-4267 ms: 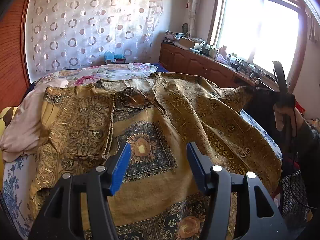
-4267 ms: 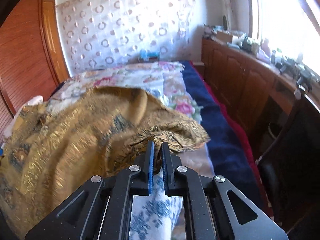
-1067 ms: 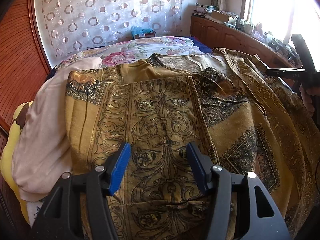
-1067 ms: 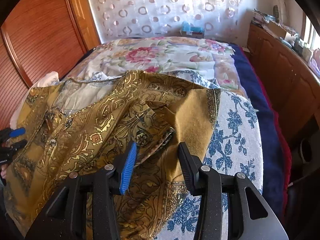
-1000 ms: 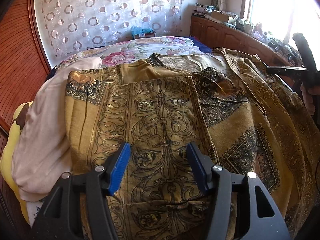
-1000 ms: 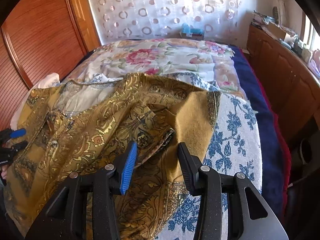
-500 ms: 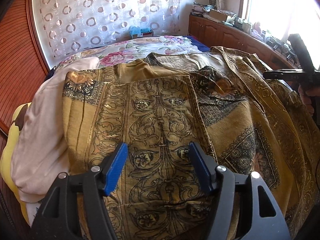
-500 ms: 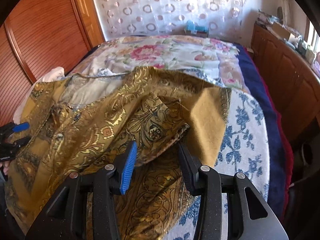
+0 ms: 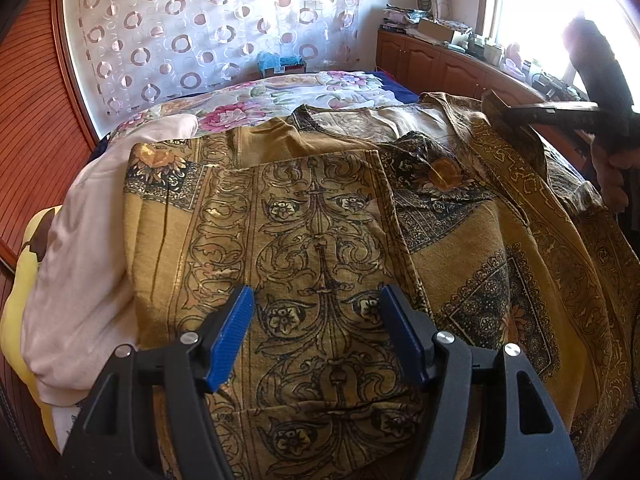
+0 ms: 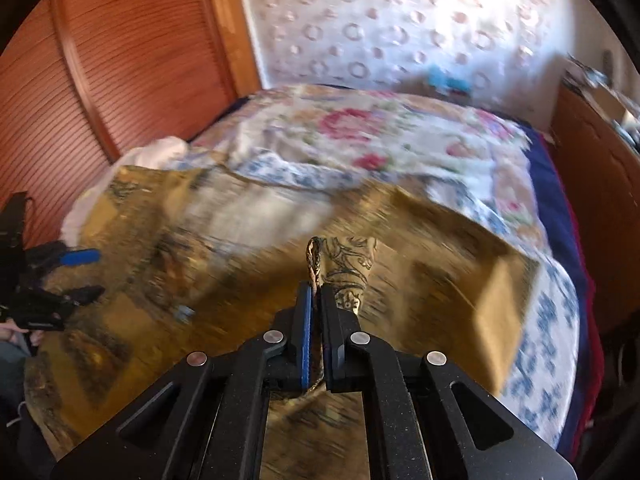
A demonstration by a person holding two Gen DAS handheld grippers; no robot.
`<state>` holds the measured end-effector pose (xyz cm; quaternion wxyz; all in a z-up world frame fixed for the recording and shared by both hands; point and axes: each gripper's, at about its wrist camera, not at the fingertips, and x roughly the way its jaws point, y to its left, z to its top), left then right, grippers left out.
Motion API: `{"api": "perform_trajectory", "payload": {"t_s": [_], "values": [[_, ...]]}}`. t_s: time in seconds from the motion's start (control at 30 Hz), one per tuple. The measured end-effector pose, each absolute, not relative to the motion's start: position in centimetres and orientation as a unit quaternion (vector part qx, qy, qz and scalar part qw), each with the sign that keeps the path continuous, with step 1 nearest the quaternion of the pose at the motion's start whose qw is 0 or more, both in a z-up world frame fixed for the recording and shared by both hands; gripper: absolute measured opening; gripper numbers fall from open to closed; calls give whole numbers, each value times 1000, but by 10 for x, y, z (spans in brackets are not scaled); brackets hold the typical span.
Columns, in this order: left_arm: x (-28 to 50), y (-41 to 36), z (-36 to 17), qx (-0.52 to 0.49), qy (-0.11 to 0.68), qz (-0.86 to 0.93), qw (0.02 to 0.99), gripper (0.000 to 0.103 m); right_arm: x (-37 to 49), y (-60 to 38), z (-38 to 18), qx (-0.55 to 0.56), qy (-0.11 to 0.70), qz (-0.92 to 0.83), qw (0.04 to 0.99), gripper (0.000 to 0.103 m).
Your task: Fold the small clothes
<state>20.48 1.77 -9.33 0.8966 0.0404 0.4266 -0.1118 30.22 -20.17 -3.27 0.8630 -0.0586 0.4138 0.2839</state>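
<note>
A gold patterned garment (image 9: 320,240) lies spread on the bed, its left sleeve folded over the body. My left gripper (image 9: 316,328) is open and empty, hovering just above the folded part. My right gripper (image 10: 314,292) is shut on a fold of the same garment (image 10: 344,264) at its right side and holds it lifted; that view is motion-blurred. The right gripper also shows at the far right of the left wrist view (image 9: 560,114). The left gripper shows at the left edge of the right wrist view (image 10: 76,276).
A pale pink cloth (image 9: 80,240) and a yellow item (image 9: 20,288) lie left of the garment. A floral quilt (image 10: 360,132) covers the far bed. Wooden wardrobe (image 10: 120,60) at left, wooden cabinets (image 9: 440,68) under the window at right.
My right gripper has shut on the garment's right edge and is lifting it, moving fast. My left gripper stays open over the folded sleeve, nearly still.
</note>
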Motion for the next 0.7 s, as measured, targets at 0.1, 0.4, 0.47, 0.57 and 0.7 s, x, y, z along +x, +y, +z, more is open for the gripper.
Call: {"api": "perform_trajectory", "payload": {"t_s": [0.1, 0.4, 0.47, 0.57, 0.7], "values": [[205, 18, -93, 40, 427, -112, 897, 67, 306, -178, -28, -79, 409, 289, 862, 2], [205, 18, -94, 39, 427, -113, 896, 67, 304, -189, -21, -85, 393, 254, 879, 59], [205, 18, -94, 38, 427, -113, 896, 68, 304, -206, -24, -77, 397, 234, 884, 60], [205, 17, -94, 37, 427, -114, 896, 67, 306, -229, -34, -95, 402, 183, 892, 61], [202, 22, -87, 22, 411, -109, 905, 67, 310, -255, -54, -98, 416, 139, 893, 61]]}}
